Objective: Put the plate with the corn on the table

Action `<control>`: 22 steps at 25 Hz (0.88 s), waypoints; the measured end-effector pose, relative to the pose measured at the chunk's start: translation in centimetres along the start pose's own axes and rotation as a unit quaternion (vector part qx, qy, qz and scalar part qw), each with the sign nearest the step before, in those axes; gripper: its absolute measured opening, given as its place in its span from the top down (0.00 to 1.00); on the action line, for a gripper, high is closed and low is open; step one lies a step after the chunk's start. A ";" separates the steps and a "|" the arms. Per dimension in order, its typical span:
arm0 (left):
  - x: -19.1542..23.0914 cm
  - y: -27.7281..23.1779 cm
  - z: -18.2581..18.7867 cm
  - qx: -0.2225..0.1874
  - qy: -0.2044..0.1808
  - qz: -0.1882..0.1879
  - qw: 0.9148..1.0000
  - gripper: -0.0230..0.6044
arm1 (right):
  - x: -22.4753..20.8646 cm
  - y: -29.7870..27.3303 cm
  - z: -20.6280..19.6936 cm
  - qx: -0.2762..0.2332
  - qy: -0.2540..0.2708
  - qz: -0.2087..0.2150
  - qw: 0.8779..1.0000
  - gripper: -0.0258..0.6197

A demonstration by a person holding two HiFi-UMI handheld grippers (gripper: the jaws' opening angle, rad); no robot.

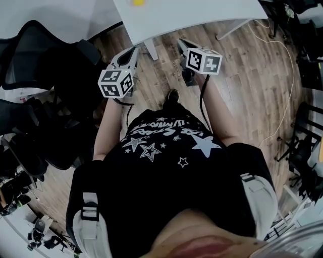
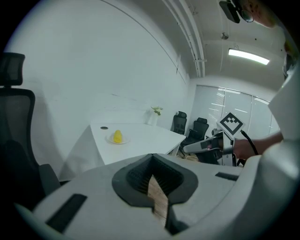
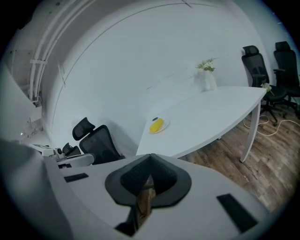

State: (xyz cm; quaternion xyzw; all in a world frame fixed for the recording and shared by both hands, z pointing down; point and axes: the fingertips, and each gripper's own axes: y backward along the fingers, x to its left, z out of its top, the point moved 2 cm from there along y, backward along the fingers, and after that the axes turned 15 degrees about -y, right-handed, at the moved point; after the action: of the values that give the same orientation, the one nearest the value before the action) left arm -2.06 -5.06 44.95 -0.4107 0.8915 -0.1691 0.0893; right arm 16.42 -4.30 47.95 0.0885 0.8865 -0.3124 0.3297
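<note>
A yellow corn cob (image 3: 157,125) lies on a small white plate (image 3: 163,126) near the far end of the white table (image 3: 211,112). The left gripper view shows the same corn (image 2: 117,136) on the table (image 2: 150,136), well ahead of the jaws. From the head view only the corn's edge (image 1: 138,2) shows at the top. My left gripper (image 1: 132,53) and right gripper (image 1: 182,44) are held out over the wooden floor, short of the table's edge (image 1: 202,12). Both are shut with nothing between their jaws (image 2: 157,192) (image 3: 144,197). The right gripper (image 2: 211,145) also appears in the left gripper view.
A white vase with flowers (image 3: 206,78) stands further along the table. Black office chairs stand at my left (image 1: 45,75) and beyond the table (image 3: 262,65). A table leg (image 1: 150,49) stands between the grippers, and a cable (image 1: 290,75) lies on the floor at right.
</note>
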 end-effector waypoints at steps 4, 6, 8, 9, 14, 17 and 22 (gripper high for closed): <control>0.1 2.9 -1.5 0.004 -0.002 -0.010 1.000 0.96 | 1.8 0.7 -2.3 -0.005 0.011 -0.016 1.000 0.95; 0.0 4.1 -1.9 0.001 -0.004 -0.015 1.000 0.96 | 2.6 1.2 -3.5 -0.008 0.014 -0.018 1.000 0.95; 0.0 5.4 -2.4 -0.003 -0.004 -0.019 1.000 0.96 | 3.6 1.8 -4.8 -0.010 0.017 -0.020 1.000 0.95; -0.1 6.2 -2.5 -0.005 -0.003 -0.021 1.000 0.96 | 4.1 2.2 -5.3 -0.013 0.019 -0.024 0.999 0.95; -1.1 9.7 -3.1 -0.015 -0.007 -0.034 0.999 0.96 | 6.4 5.4 -7.0 -0.059 0.041 -0.056 0.996 0.95; -1.8 11.8 -3.6 -0.020 -0.006 -0.040 0.999 0.96 | 7.9 7.3 -8.4 -0.075 0.054 -0.066 0.994 0.95; -3.4 16.1 -4.2 -0.026 -0.008 -0.047 0.999 0.96 | 10.1 10.5 -11.4 -0.091 0.058 -0.078 0.991 0.95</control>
State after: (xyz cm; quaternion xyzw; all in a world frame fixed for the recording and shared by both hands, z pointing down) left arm -12.39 8.20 42.89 -0.4555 0.8747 -0.1464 0.0777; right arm 6.45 10.45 43.05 0.0064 0.9329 -0.2499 0.2591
